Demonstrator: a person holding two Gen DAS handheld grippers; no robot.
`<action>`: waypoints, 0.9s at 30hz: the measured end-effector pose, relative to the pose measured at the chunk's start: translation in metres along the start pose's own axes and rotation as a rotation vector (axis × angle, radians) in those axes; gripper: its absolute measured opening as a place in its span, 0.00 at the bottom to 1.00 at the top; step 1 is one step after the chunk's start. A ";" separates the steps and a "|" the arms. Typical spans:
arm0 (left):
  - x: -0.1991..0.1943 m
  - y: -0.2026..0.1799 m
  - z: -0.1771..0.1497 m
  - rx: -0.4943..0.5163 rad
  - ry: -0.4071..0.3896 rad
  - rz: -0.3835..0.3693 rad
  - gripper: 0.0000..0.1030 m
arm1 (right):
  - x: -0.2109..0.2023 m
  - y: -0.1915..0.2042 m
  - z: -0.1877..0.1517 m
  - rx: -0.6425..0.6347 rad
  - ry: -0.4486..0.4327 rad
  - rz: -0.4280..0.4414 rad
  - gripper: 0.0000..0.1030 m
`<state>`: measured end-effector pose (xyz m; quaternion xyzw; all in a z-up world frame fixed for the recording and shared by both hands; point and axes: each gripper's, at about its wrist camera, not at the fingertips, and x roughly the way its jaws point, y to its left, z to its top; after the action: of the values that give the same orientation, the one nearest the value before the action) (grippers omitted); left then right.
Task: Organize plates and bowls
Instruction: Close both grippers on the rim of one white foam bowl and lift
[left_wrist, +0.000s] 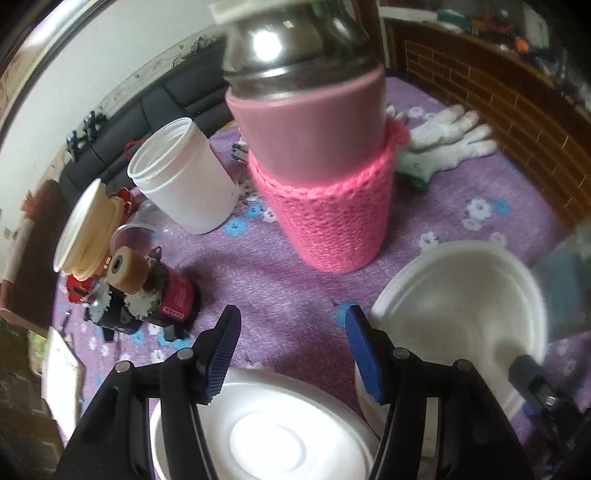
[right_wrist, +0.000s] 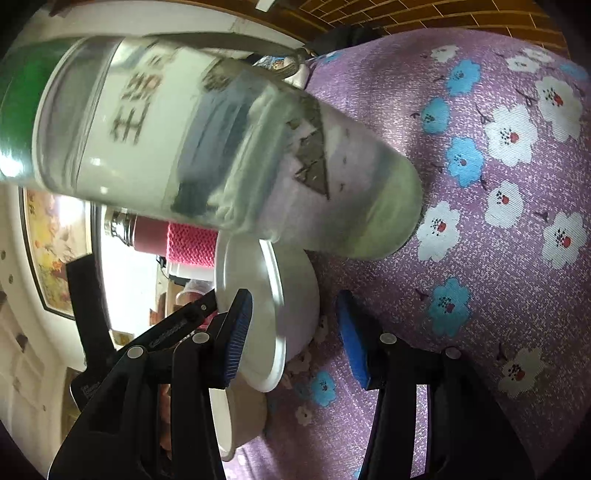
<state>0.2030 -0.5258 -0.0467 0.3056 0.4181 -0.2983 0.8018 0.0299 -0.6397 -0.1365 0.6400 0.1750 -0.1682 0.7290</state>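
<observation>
A white bowl stands on the purple flowered cloth at the right. One dark finger of my right gripper reaches over its near rim. In the right wrist view the bowl has its rim between the blue pads of my right gripper. One pad sits inside the bowl and the other stands off its outer wall, so the gripper is open. My left gripper hangs open just above a white plate, with nothing between its pads. That plate shows beside the bowl.
A pink flask in a knitted sleeve stands in the middle. To its left are a white jar, a stack of lids and a red motor part. White gloves lie behind. A clear jar looms right beside the bowl.
</observation>
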 end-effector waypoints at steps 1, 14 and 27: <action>-0.002 0.003 0.001 -0.015 0.000 -0.020 0.57 | -0.001 0.001 0.000 -0.001 -0.002 -0.001 0.45; 0.005 -0.013 0.002 -0.051 0.046 -0.185 0.59 | 0.006 0.002 -0.001 -0.037 0.000 -0.027 0.45; 0.016 -0.028 -0.002 -0.048 0.054 -0.240 0.30 | 0.005 -0.007 -0.001 -0.013 0.004 -0.051 0.30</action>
<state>0.1889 -0.5455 -0.0683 0.2420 0.4801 -0.3739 0.7558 0.0311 -0.6400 -0.1450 0.6308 0.1937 -0.1845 0.7284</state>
